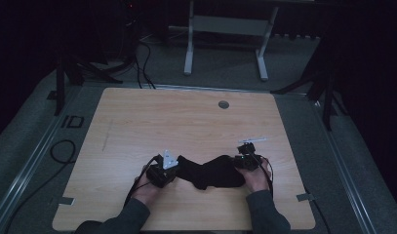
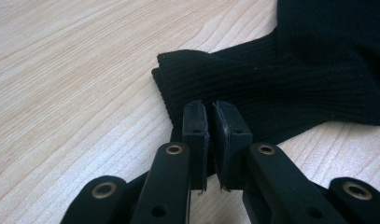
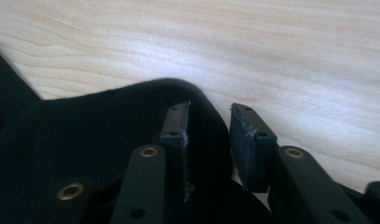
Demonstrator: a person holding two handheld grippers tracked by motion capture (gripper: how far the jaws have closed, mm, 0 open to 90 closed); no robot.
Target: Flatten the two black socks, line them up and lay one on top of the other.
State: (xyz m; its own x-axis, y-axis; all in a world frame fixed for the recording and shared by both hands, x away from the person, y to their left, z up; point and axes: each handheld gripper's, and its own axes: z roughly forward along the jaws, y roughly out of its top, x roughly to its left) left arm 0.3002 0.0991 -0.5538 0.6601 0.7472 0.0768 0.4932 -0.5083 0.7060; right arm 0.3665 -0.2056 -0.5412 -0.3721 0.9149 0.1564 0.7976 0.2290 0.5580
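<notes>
I have a black sock lying flat on the worktop, between my two hands and close to my edge. It looks to me like light, soft ribbed knit: it should sag and fold wherever it is unsupported, and it won't break or slip much in rubber pads. The best places to hold it are its ends, pinching the doubled fabric at the rim rather than the loose middle.

My left claw is at the sock's cuff end, its jaws nearly together and clamped on the ribbed edge. My right claw is at the sock's opposite end, jaws standing apart with a hump of fabric rising between them; the pads don't look pressed on it yet. I'd close there on the thick fold before lifting anything.
</notes>
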